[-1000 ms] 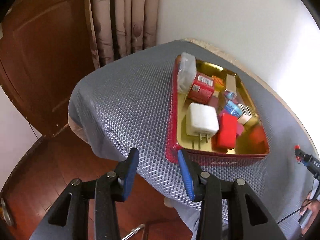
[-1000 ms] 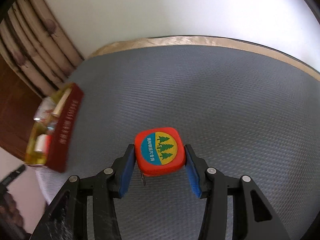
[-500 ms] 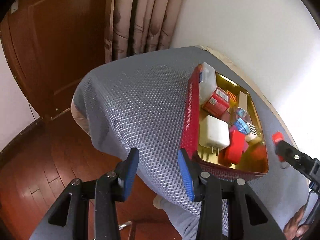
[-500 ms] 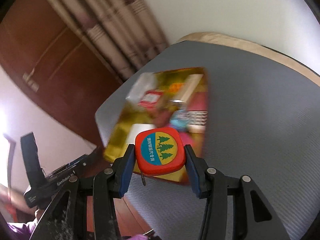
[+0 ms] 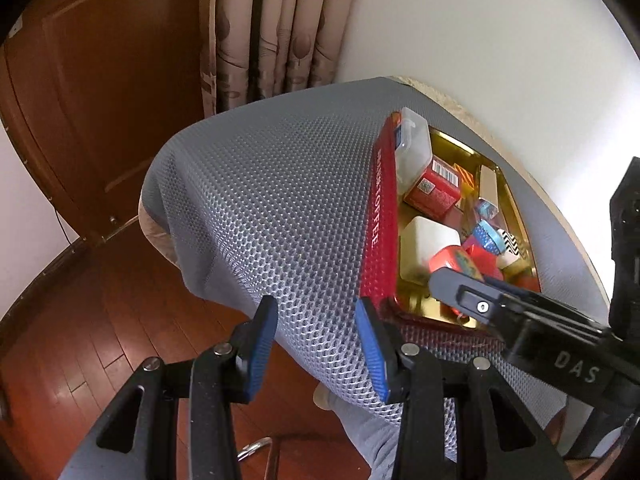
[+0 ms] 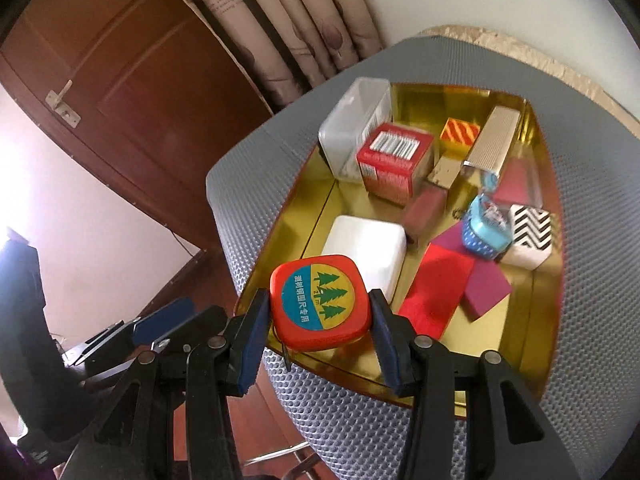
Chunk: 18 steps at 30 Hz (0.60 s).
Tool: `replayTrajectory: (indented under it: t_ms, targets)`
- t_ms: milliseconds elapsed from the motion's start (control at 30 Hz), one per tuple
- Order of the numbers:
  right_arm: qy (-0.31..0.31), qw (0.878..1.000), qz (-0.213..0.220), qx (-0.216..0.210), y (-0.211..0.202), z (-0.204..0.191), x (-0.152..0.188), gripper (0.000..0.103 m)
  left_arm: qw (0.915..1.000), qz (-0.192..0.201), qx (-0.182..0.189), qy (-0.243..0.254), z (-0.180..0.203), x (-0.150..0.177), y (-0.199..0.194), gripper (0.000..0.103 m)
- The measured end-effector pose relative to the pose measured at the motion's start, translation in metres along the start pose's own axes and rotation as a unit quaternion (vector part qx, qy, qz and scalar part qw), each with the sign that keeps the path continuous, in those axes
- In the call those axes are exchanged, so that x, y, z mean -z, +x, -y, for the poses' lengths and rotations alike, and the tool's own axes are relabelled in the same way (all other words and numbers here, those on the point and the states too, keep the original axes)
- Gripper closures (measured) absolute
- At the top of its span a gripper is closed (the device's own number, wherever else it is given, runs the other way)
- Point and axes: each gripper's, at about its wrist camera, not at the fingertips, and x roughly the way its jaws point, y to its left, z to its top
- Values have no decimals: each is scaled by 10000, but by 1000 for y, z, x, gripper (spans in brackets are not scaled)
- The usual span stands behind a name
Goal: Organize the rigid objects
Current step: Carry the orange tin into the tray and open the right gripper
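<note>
My right gripper (image 6: 316, 320) is shut on a red tape measure (image 6: 320, 300) with a blue and yellow tree label. It hangs over the near end of a tin tray (image 6: 554, 280), gold inside and red outside, just in front of a white charger block (image 6: 364, 252). The tray also holds a red barcode box (image 6: 394, 160), a clear plastic box (image 6: 352, 120), a silver ribbed bar (image 6: 494, 138), a blue tape roll (image 6: 484, 228) and coloured blocks. My left gripper (image 5: 316, 344) stands open and holds nothing, off the table's edge by the tray's red side (image 5: 378, 216). In that view the tape measure (image 5: 452, 258) shows above the tray.
A grey mesh mat (image 5: 280, 184) covers the round table and drapes over its edge. Beyond it are a brown wooden door (image 5: 100, 92), patterned curtains (image 5: 280, 28) and a white wall. Wooden floor (image 5: 80, 320) lies below the left gripper.
My right gripper has carried the tape measure from over the bare mat to above the near end of the tray, and now shows in the left wrist view. The left gripper has rolled slightly.
</note>
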Motion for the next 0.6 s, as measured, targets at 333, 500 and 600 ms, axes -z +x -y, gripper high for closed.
replayTrajectory:
  t_ms: [333,500,600]
  targets:
    - [-252,9993,42,285,11,-5,-4,58,9998,28,-127,165,6,2,0,62]
    - [-208,9993,58,306,19,4,-7,58,9996,99,-212,187,6,1,-1,62]
    - [-86,9993,350,73,3,7,-4,57,9993,99,-238,259,7,1,0,62]
